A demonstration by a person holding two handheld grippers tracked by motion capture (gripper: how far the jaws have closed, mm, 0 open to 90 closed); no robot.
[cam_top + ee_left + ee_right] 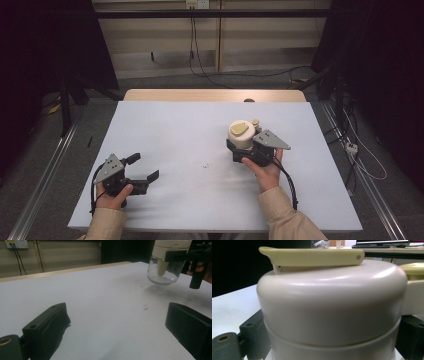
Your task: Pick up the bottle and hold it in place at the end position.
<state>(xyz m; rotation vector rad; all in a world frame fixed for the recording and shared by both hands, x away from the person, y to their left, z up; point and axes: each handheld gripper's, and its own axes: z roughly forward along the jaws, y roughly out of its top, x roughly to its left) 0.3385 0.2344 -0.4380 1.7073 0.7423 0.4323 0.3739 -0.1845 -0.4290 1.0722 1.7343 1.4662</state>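
A jar (241, 135) with a cream lid and a yellow flip tab sits between the jaws of my right gripper (245, 145), which is shut on it right of the table's middle. In the left gripper view the jar (165, 270) has a clear glass body and seems to hang slightly above the white table top, with a shadow under it. Close up in the right gripper view, the lid (332, 302) carries the yellow tab (312, 257) on top. My left gripper (145, 167) stands open near the front left, jaws wide apart (117, 312) with nothing between them.
The white table top (200, 125) has a small speck of debris (205, 165) near its middle. A wooden edge (215, 95) runs along the far side. Cables (360, 155) lie on the floor to the right, and dark stands are at both sides.
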